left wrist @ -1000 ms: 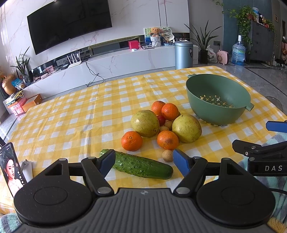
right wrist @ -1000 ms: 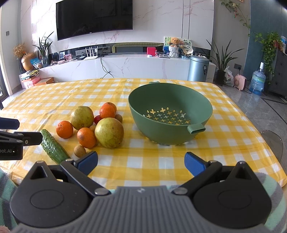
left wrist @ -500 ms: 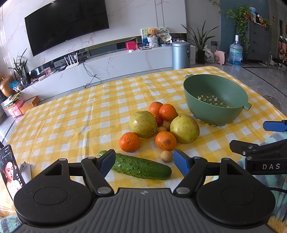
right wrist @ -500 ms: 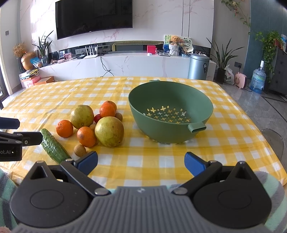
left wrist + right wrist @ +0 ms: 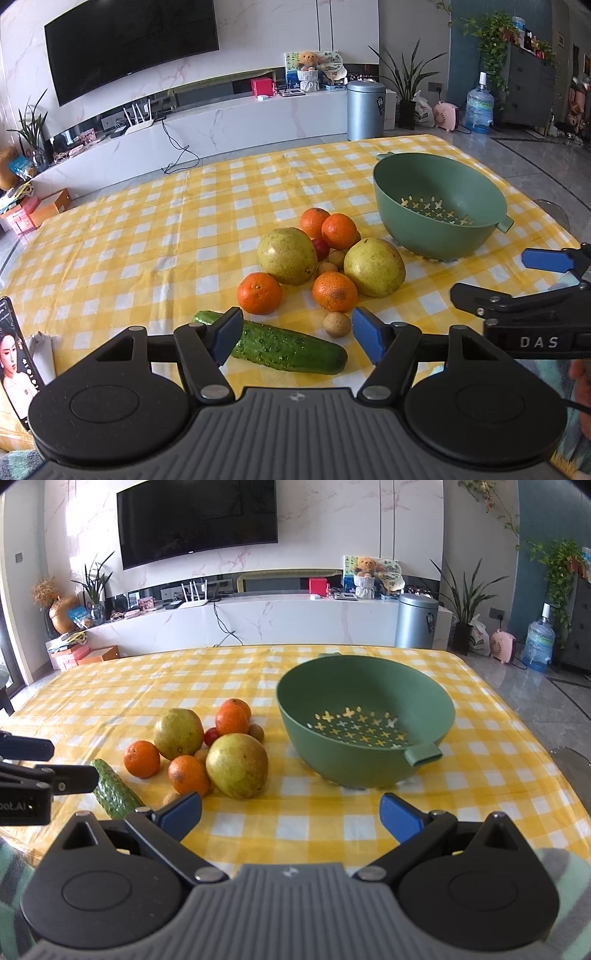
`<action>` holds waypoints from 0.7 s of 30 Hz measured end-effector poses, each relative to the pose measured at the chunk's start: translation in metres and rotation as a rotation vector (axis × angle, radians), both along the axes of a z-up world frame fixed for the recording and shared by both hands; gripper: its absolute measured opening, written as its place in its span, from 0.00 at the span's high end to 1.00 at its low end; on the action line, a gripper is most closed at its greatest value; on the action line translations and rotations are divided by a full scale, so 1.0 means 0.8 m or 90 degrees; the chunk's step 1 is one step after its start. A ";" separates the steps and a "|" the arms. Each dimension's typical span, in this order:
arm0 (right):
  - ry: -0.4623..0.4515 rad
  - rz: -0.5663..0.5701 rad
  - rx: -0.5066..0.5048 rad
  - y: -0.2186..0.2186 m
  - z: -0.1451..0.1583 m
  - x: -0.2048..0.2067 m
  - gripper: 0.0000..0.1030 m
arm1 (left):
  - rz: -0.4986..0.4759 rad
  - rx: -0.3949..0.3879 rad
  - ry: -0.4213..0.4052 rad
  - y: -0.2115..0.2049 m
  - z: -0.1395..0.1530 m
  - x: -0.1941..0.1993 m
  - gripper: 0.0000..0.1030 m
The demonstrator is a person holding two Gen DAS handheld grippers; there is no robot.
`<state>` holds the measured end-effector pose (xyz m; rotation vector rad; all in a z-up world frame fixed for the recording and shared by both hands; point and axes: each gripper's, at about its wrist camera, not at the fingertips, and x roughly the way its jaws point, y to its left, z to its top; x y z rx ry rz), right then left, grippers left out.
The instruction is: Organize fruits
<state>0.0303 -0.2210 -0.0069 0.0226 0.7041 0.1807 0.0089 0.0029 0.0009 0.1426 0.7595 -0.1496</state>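
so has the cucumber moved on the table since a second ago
No. The cucumber lies where it did, in front of the oranges, same checks of the tablecloth around it.

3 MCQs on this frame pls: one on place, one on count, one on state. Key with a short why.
1. Where does the cucumber lie?
A. in the colander
B. on the cloth, nearer the camera than the fruit pile
C. on the floor

2. How many oranges are on the table?
A. two
B. four
C. six

3. What is in the green colander?
A. nothing
B. two pears
C. the cucumber

Key:
1 B: it lies flat on the checked tablecloth, just ahead of the left gripper, whose jaws are closing with nothing pressed between them.
2 B: four oranges show around the two pears.
3 A: only its cut-out bottom shows.
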 end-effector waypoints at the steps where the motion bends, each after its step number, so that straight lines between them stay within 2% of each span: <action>1: 0.001 0.004 0.003 0.001 -0.001 0.002 0.04 | 0.000 -0.005 0.001 0.001 0.000 0.001 0.24; 3: 0.004 0.012 0.005 0.007 -0.003 0.008 0.05 | 0.000 -0.014 0.007 0.003 -0.002 0.005 0.25; 5: 0.002 0.023 0.007 0.011 -0.005 0.013 0.12 | 0.005 -0.022 0.011 0.005 -0.004 0.009 0.26; 7: 0.001 0.034 0.019 0.015 -0.007 0.019 0.12 | 0.008 -0.033 0.020 0.008 -0.006 0.014 0.31; 10: -0.001 0.036 0.015 0.019 -0.009 0.026 0.13 | 0.021 -0.050 0.025 0.014 -0.010 0.021 0.31; 13: 0.013 0.048 0.014 0.026 -0.012 0.040 0.23 | 0.024 -0.064 0.020 0.018 -0.011 0.028 0.31; 15: 0.020 0.055 0.017 0.029 -0.013 0.048 0.25 | 0.021 -0.068 0.017 0.021 -0.013 0.033 0.31; 19: 0.022 0.055 0.020 0.034 -0.016 0.063 0.26 | 0.021 -0.062 0.022 0.022 -0.016 0.045 0.31; 21: 0.026 0.058 0.023 0.038 -0.018 0.072 0.33 | 0.018 -0.067 0.033 0.023 -0.018 0.053 0.31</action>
